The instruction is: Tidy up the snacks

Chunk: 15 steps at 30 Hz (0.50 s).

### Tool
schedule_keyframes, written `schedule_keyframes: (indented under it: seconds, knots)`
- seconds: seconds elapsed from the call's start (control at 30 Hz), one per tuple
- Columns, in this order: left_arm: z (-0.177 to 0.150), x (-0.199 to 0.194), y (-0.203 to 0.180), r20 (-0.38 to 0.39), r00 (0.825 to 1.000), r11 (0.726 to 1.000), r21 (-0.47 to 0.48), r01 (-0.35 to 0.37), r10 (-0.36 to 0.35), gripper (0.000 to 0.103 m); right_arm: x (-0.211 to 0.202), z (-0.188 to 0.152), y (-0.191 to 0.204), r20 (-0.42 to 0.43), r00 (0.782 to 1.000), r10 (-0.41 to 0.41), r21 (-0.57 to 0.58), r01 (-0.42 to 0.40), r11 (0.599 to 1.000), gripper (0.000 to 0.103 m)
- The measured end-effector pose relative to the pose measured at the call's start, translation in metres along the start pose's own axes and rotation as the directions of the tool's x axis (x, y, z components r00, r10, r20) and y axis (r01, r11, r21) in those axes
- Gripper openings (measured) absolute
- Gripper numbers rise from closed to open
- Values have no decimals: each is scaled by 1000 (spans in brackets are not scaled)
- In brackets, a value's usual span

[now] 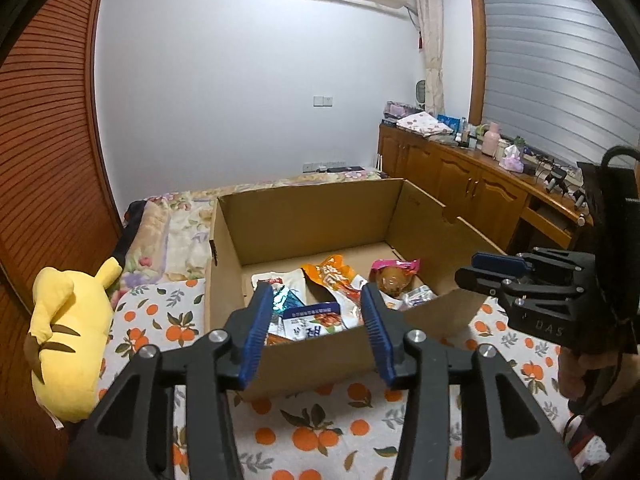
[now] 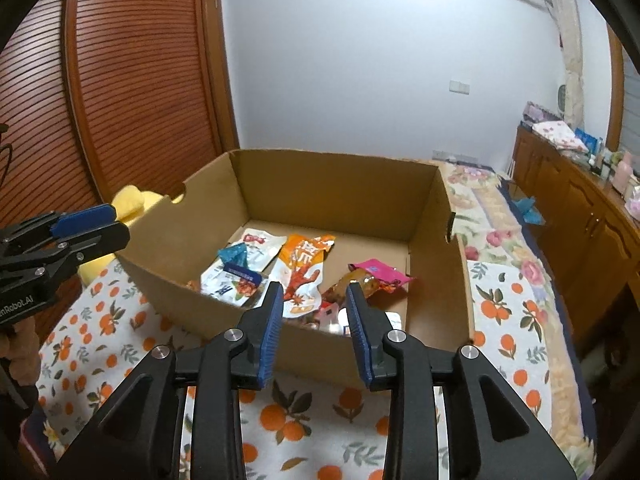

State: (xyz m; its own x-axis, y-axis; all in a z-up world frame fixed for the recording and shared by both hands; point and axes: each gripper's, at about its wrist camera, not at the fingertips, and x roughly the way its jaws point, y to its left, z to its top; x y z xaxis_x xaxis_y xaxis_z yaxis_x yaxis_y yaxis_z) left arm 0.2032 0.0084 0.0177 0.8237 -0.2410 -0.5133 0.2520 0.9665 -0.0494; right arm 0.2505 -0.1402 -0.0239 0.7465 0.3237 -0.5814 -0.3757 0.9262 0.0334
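An open cardboard box (image 1: 320, 356) (image 2: 320, 188) stands on a bed with an orange-print sheet. Several snack packets lie on its floor: an orange packet (image 1: 332, 274) (image 2: 302, 270), a pink packet (image 1: 394, 274) (image 2: 380, 274), a white packet (image 1: 280, 280) (image 2: 256, 244) and a teal wrapper (image 2: 236, 254). My left gripper (image 1: 316, 300) is open and empty, just in front of the box's near wall. My right gripper (image 2: 312, 300) is open and empty at the near wall too. Each gripper shows from the side in the other's view, the right (image 1: 496, 270) and the left (image 2: 90, 224).
A yellow plush toy (image 1: 68, 336) lies left of the box. A wooden slatted wardrobe (image 1: 44, 140) stands on the left. A wooden sideboard (image 1: 460, 176) with clutter runs along the right. A floral quilt (image 2: 500, 216) lies beyond the box.
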Motion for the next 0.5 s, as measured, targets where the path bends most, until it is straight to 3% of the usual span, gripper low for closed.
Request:
schedule_keyframes:
  seconds: [0.27,0.4,0.5]
  knots:
    - [-10,-8,-11,17,999,999,28,-40,39,52,-22,-13,8,54,998,-15,34,14,999,47]
    - [-12,-9,-9,36,999,999,2,-34,34,78,-25,-17,7,76,996,-48,52,44,998,59]
    - [-13,-11,-7,46,999,1000,-9,-27,28,83,-25,-20,3,85,994,-66,70,60,996,69]
